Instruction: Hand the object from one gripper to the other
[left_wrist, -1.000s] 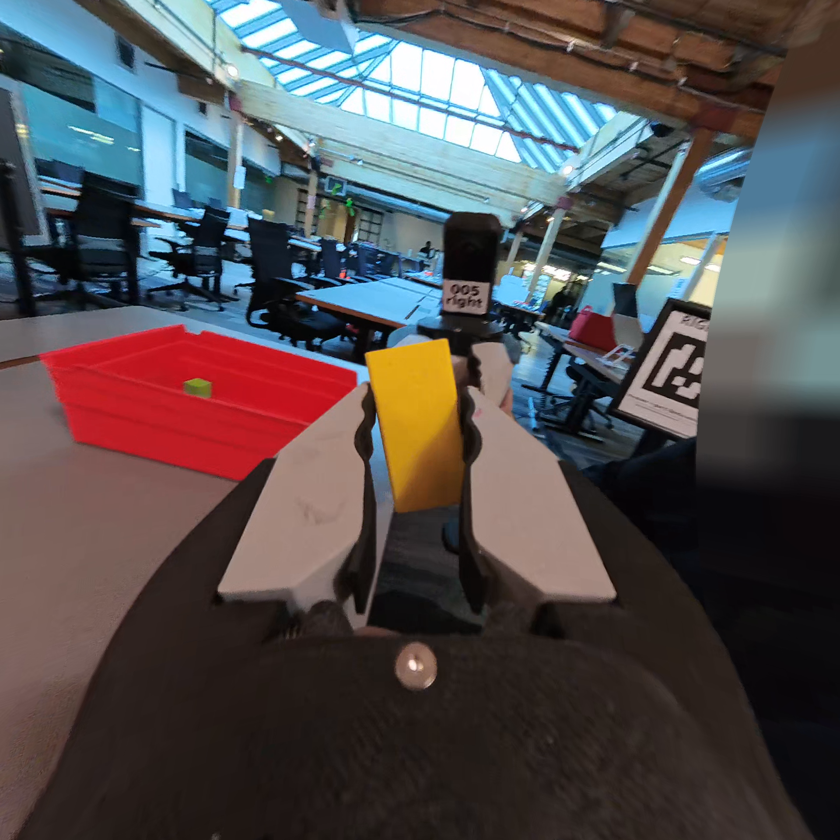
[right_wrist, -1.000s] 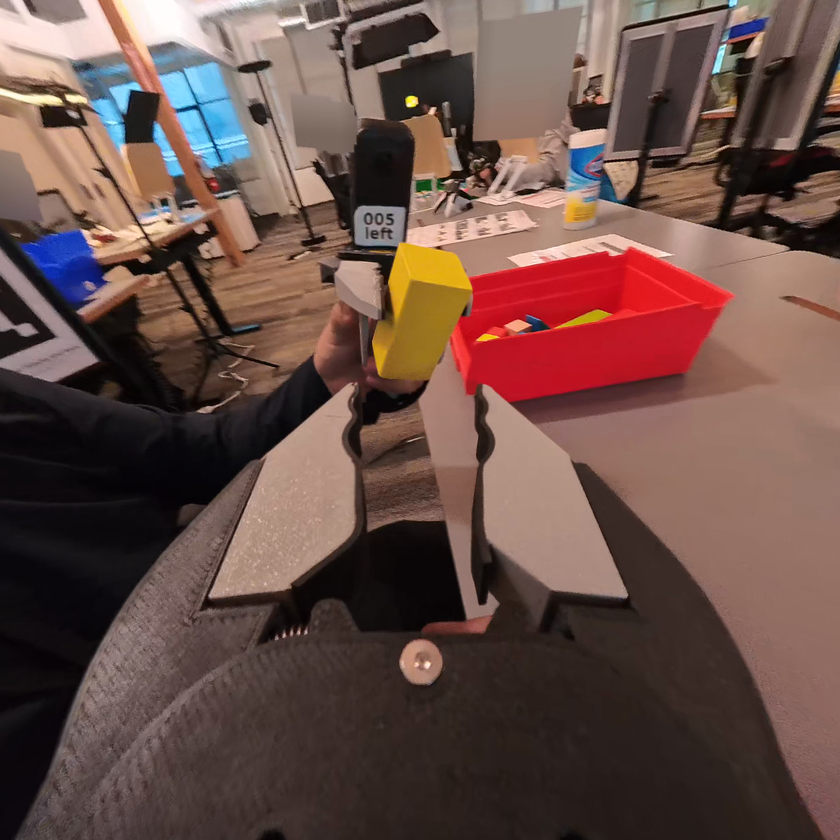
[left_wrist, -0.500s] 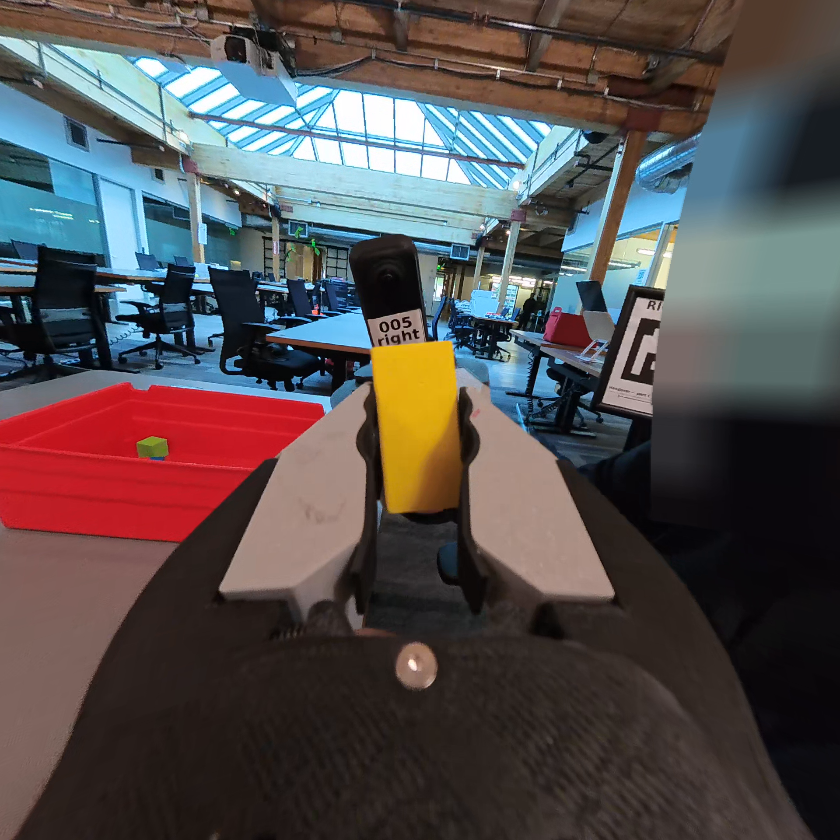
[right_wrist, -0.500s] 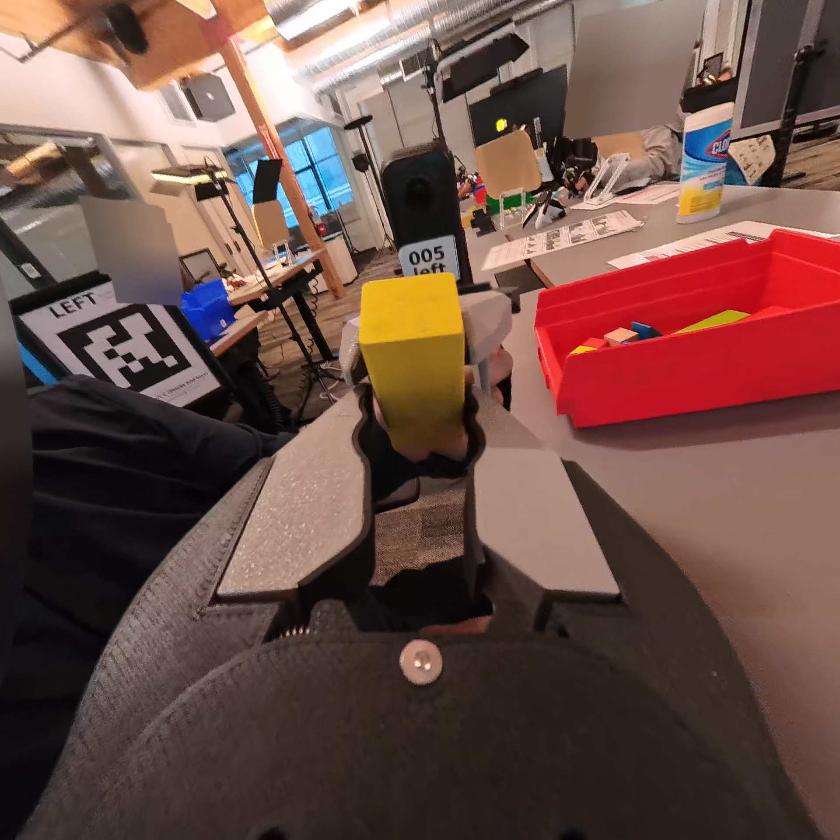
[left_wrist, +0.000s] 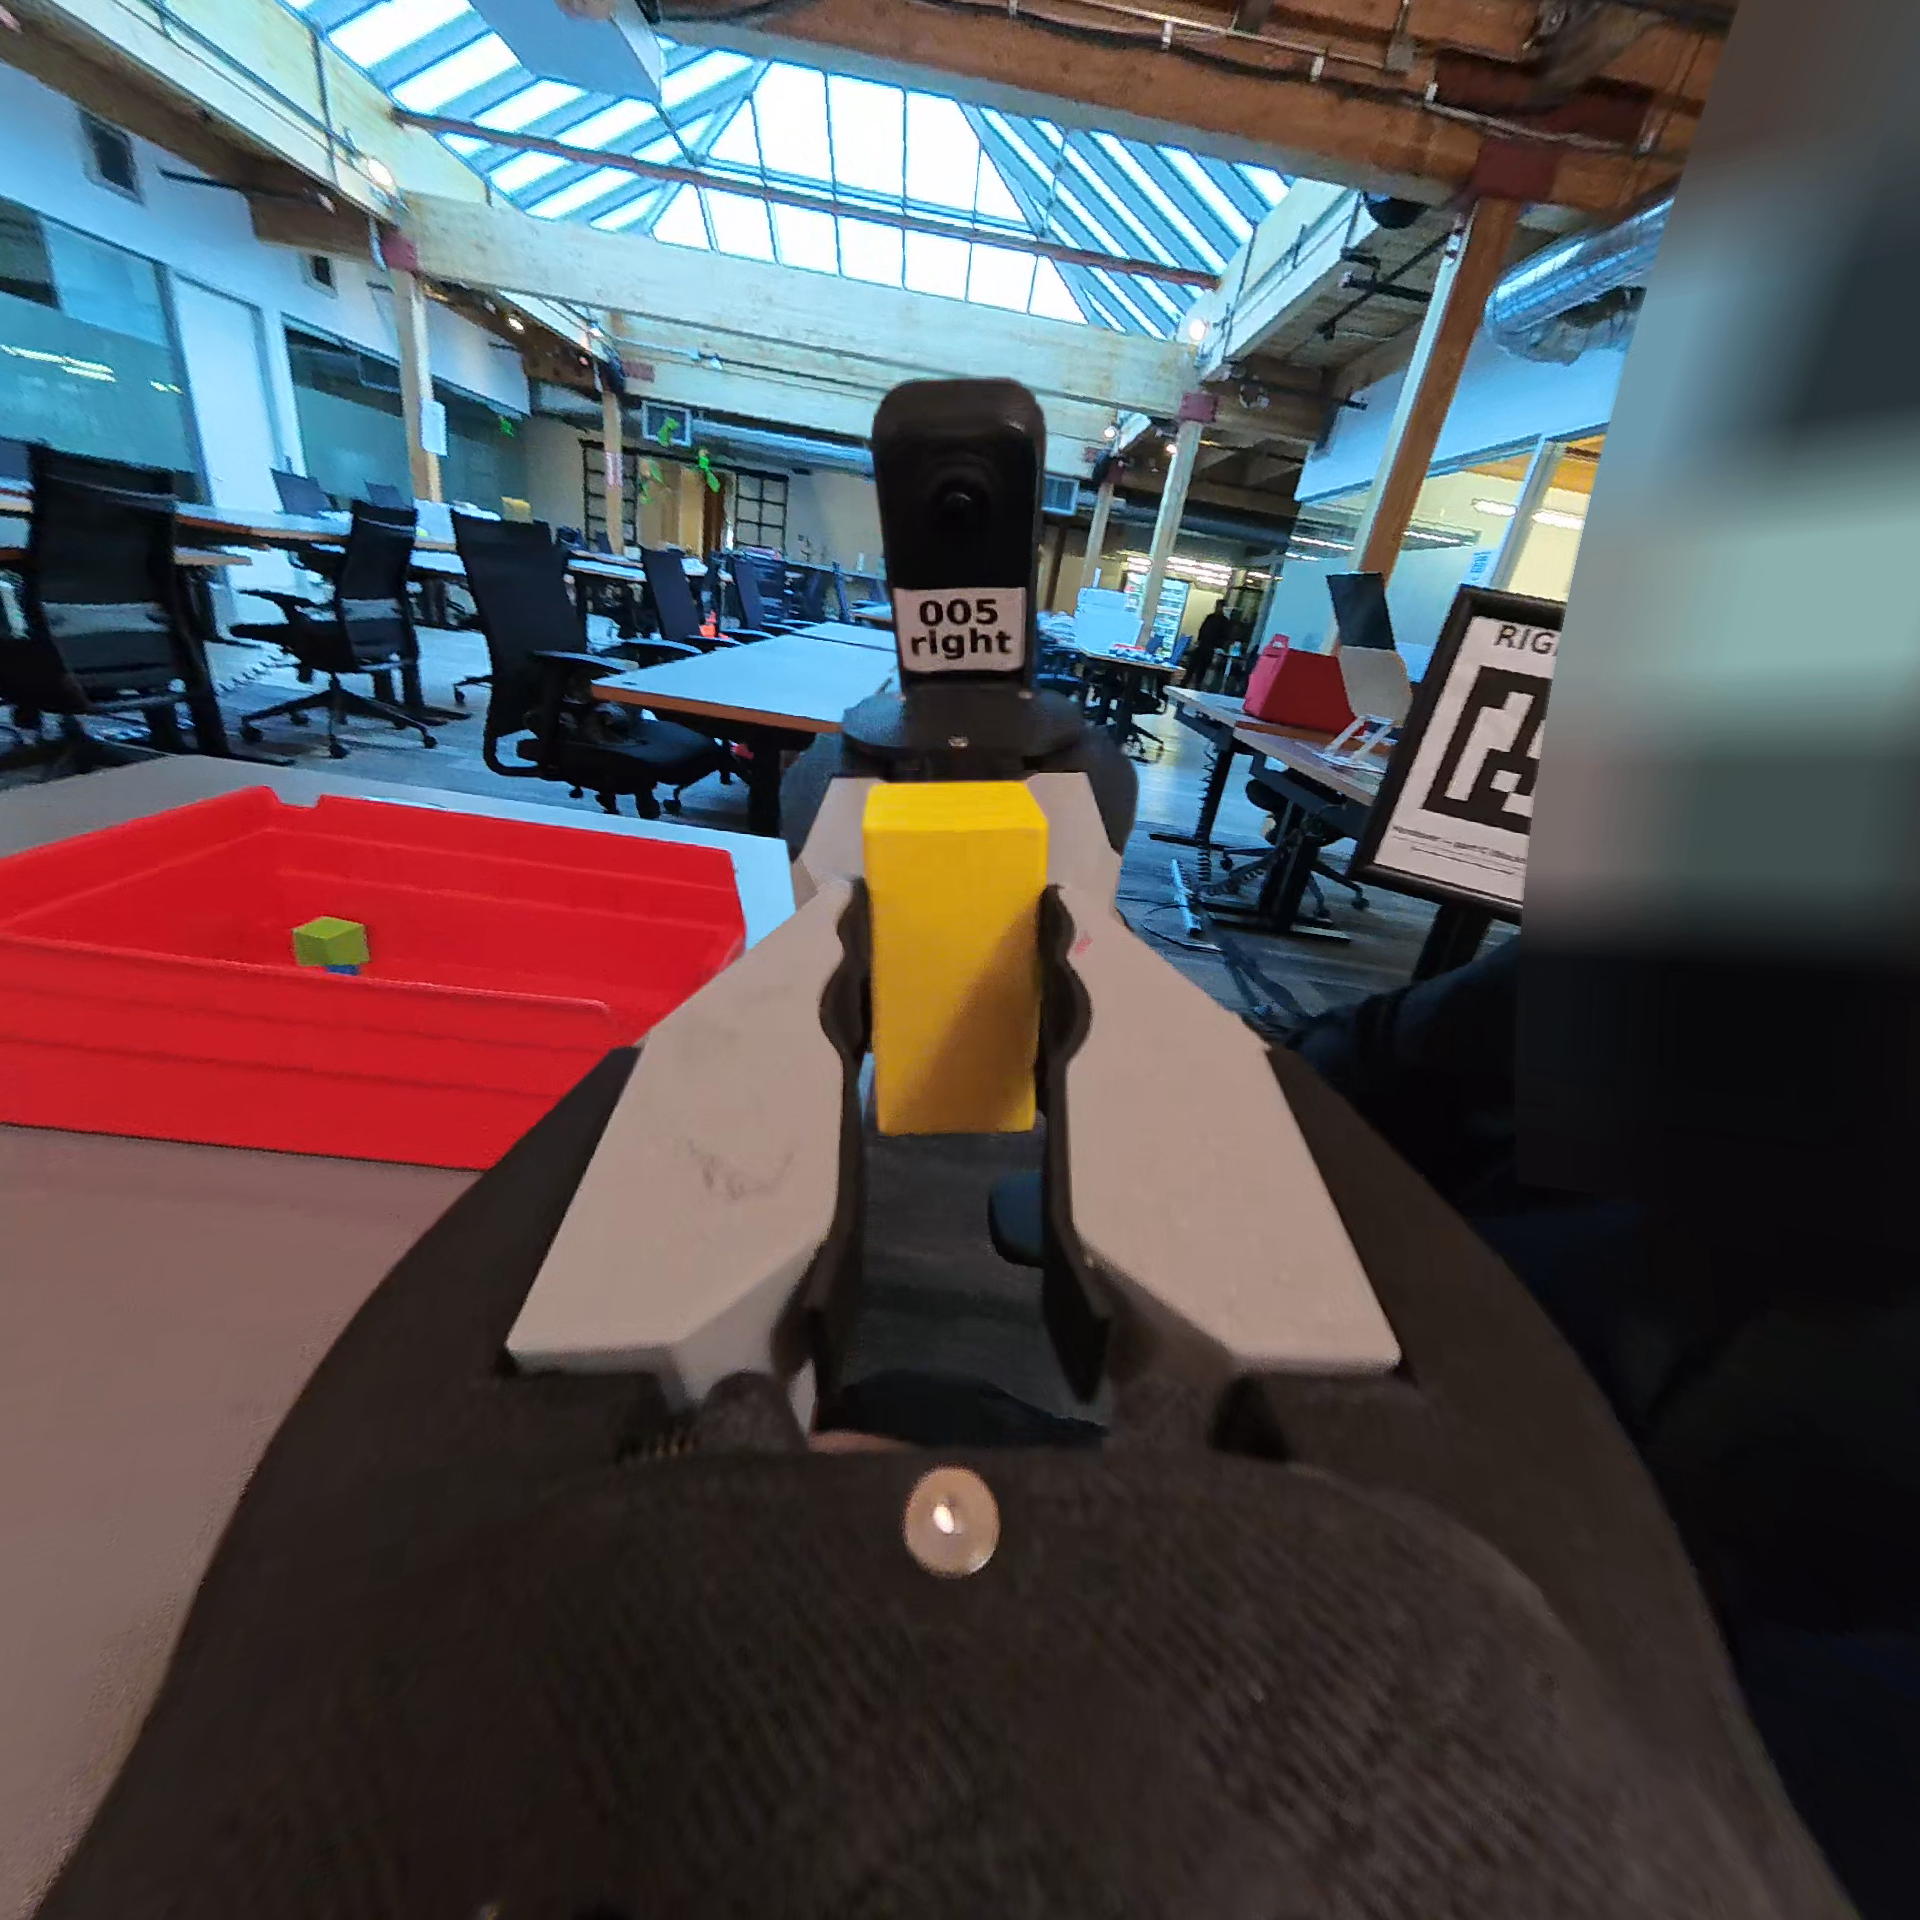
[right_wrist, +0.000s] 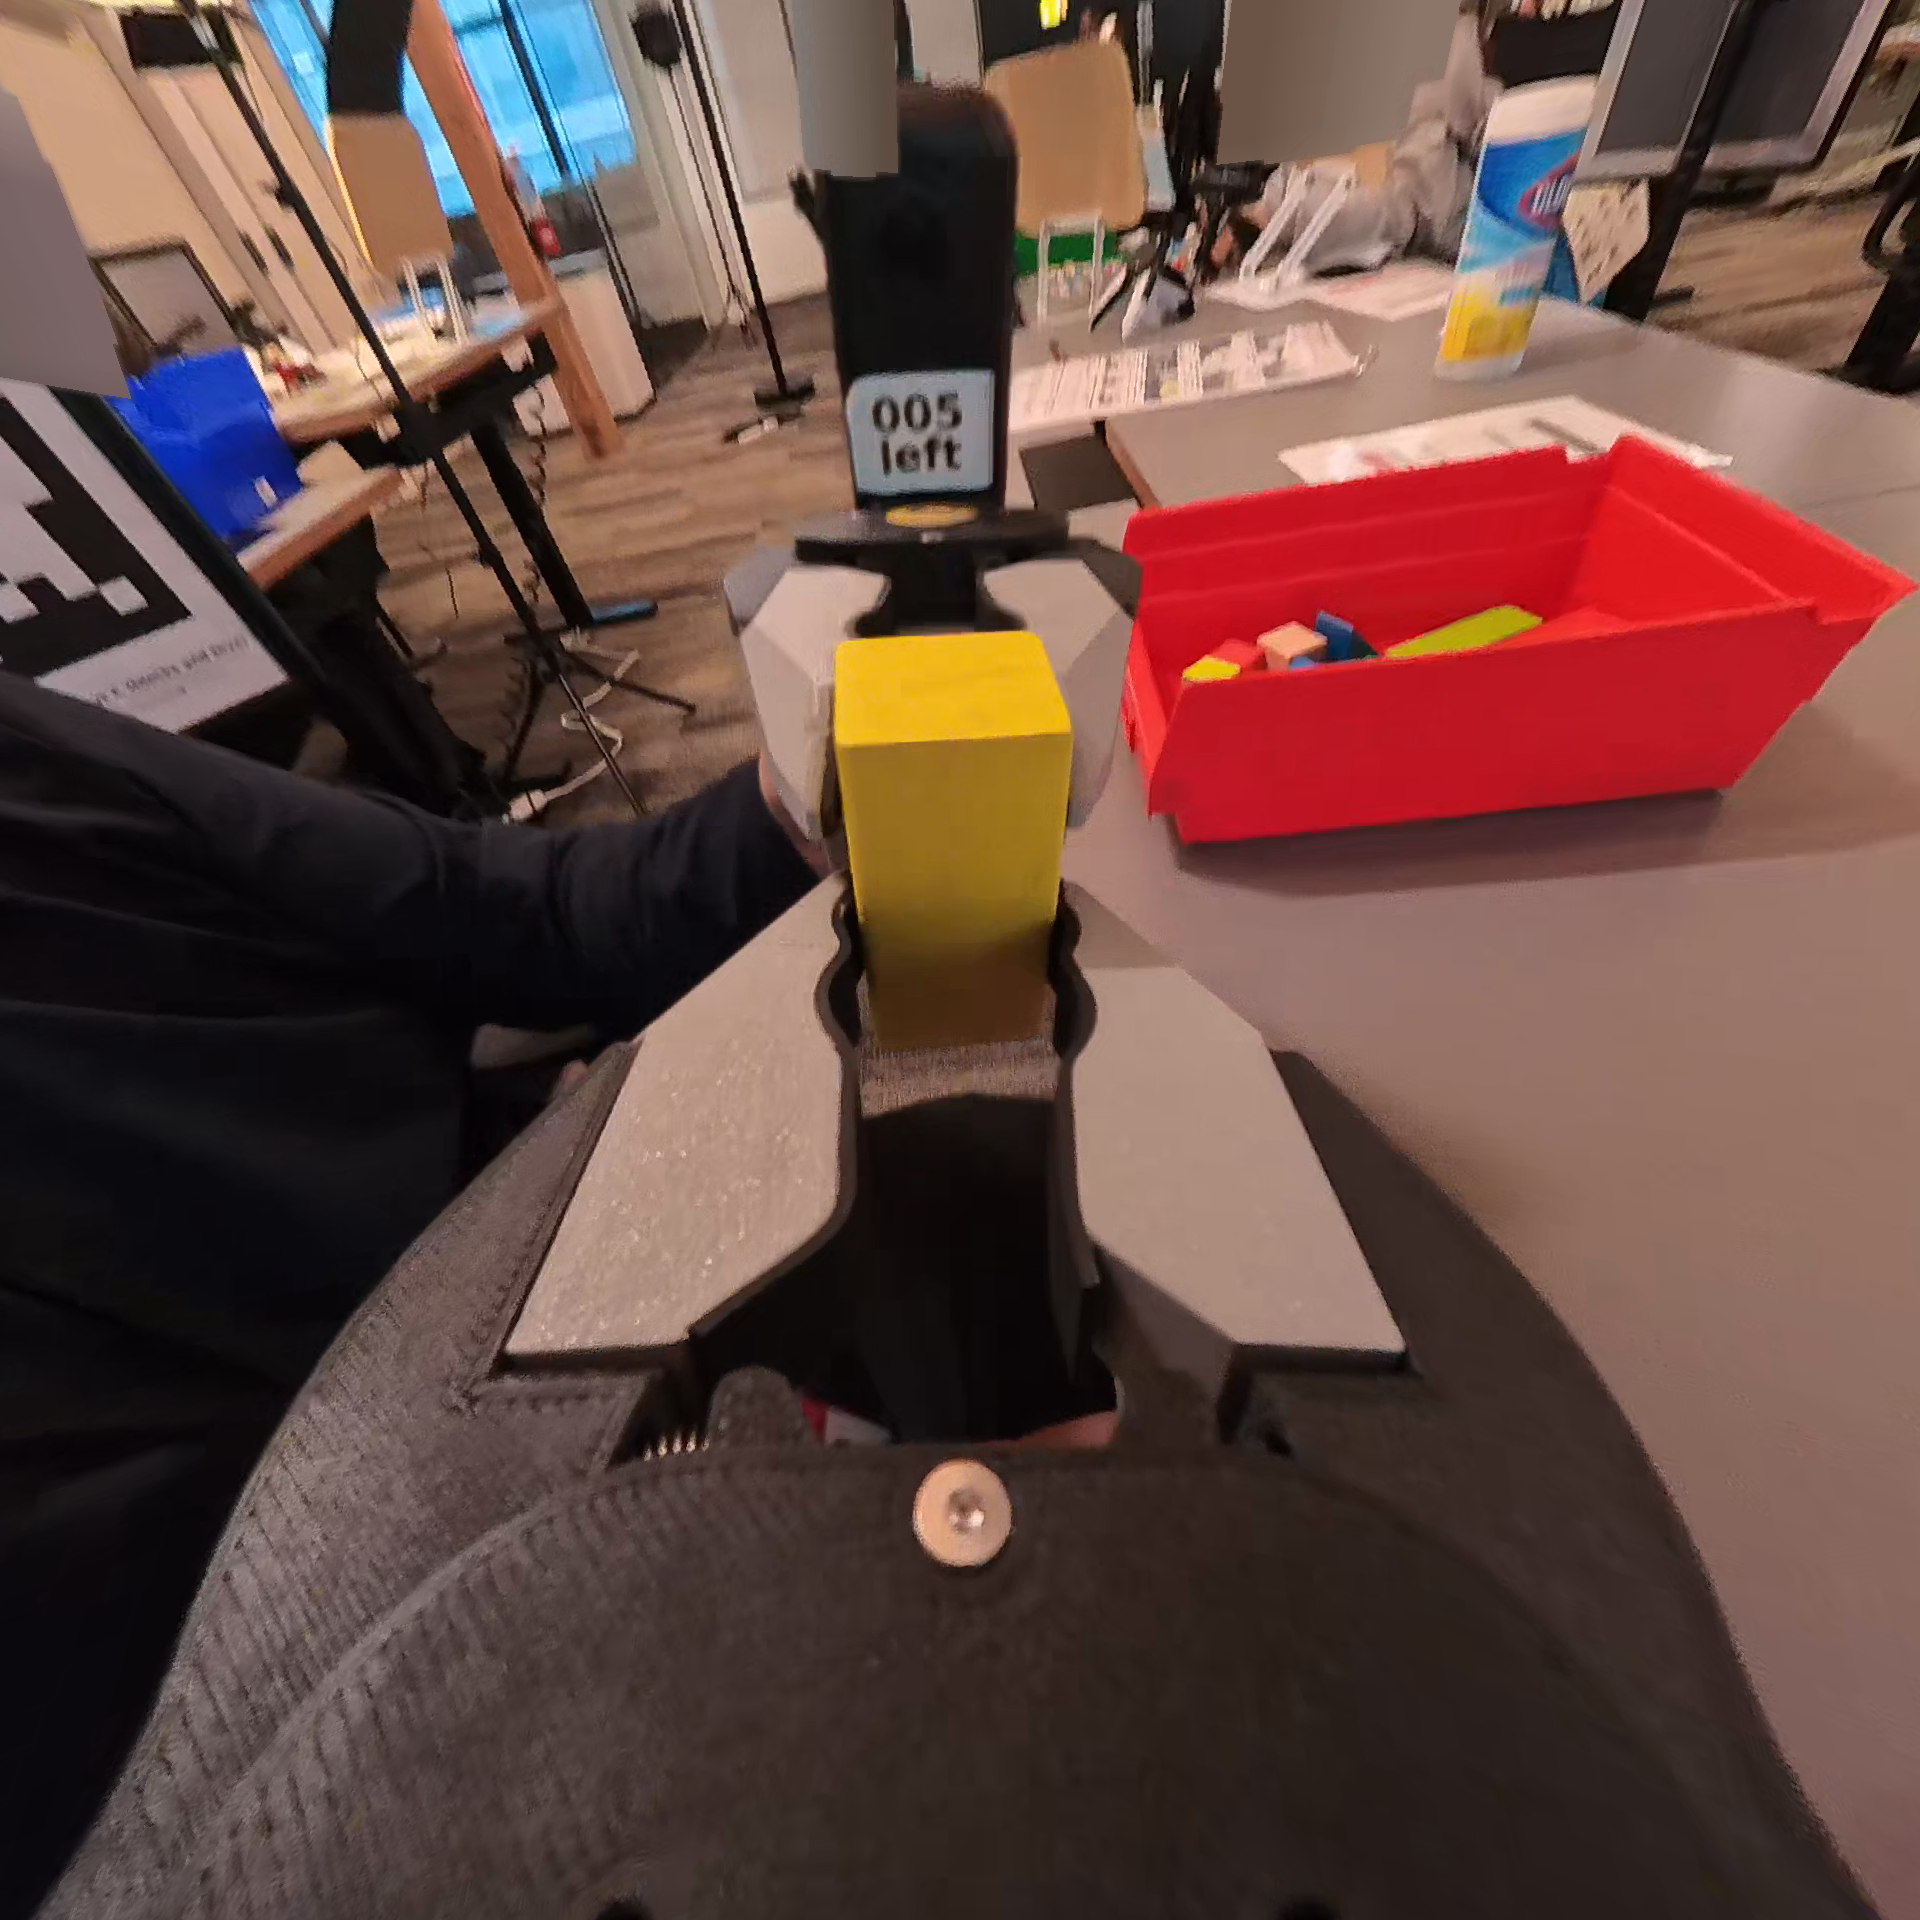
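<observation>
Left gripper (left_wrist: 954, 997) pinches the yellow rectangular wooden block (left_wrist: 952, 961), grey fingers pressed to both of its long sides, block upright between the tips. Right gripper (right_wrist: 956, 971) faces it head-on; its fingers sit against the lower sides of the same block (right_wrist: 954, 805), no gap visible, so it looks clamped on too. Block is held in the air between the two grippers, off the desk, just beside the desk edge.

Progress, as a judgement: handover is at the mid-point. Both grippers appear to hold the block at once. Receiving grasp looks made; the giving side has not let go. Left to do: one gripper spreads and backs away, leaving the block with the other. Which is giver cannot be told from these views.

Outward: grey desk (right_wrist: 1558, 1039) to the right of the right gripper, carrying a red plastic bin (right_wrist: 1455, 748) with small coloured blocks (right_wrist: 1351, 644) inside. The left wrist view shows the bin (left_wrist: 312, 1039) with a small green cube (left_wrist: 330, 941) in it. Dark sleeve (right_wrist: 364, 894) of the person behind the left gripper.
</observation>
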